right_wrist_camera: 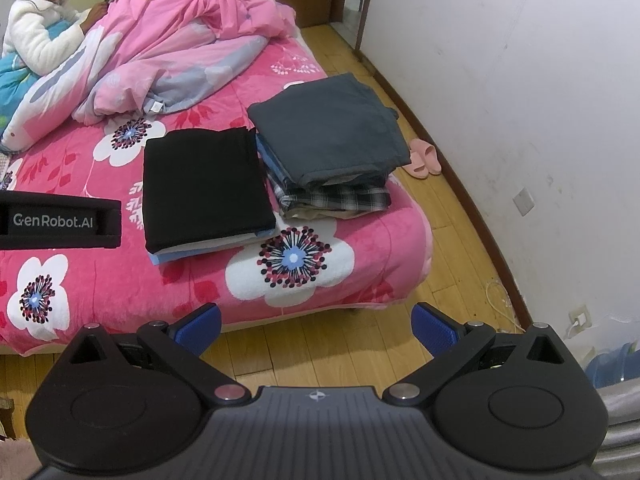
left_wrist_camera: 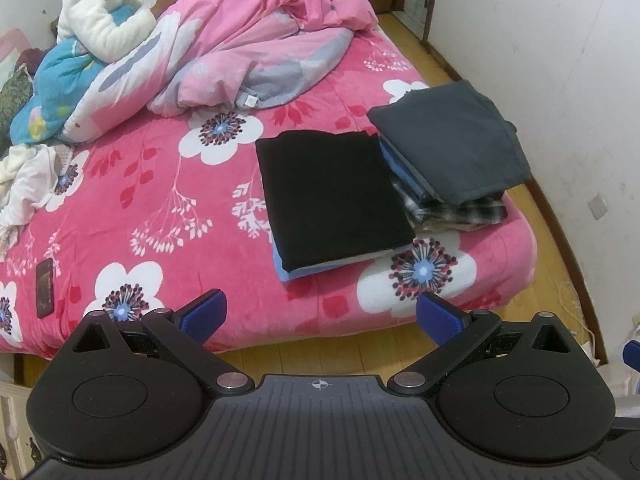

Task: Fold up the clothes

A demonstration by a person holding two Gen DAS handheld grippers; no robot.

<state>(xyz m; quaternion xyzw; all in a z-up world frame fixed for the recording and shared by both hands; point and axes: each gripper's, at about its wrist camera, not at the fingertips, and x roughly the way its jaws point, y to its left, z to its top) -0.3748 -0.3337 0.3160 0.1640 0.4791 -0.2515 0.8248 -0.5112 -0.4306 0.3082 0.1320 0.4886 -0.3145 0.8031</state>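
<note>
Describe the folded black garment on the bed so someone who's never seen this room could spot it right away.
Start at the bed with the pink floral blanket and look to its near corner by the white wall, where two piles of folded clothes sit side by side. The folded black garment tops the pile farther from the wall, over a light blue layer. Its neighbour is topped by dark grey cloth over plaid.

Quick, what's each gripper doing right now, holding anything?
Left gripper: open, holding nothing, above the bed's near edge.
Right gripper: open, holding nothing, over the floor.

"GenRobot.AI" stands on the left gripper point(right_wrist_camera: 60, 222) body.
</note>
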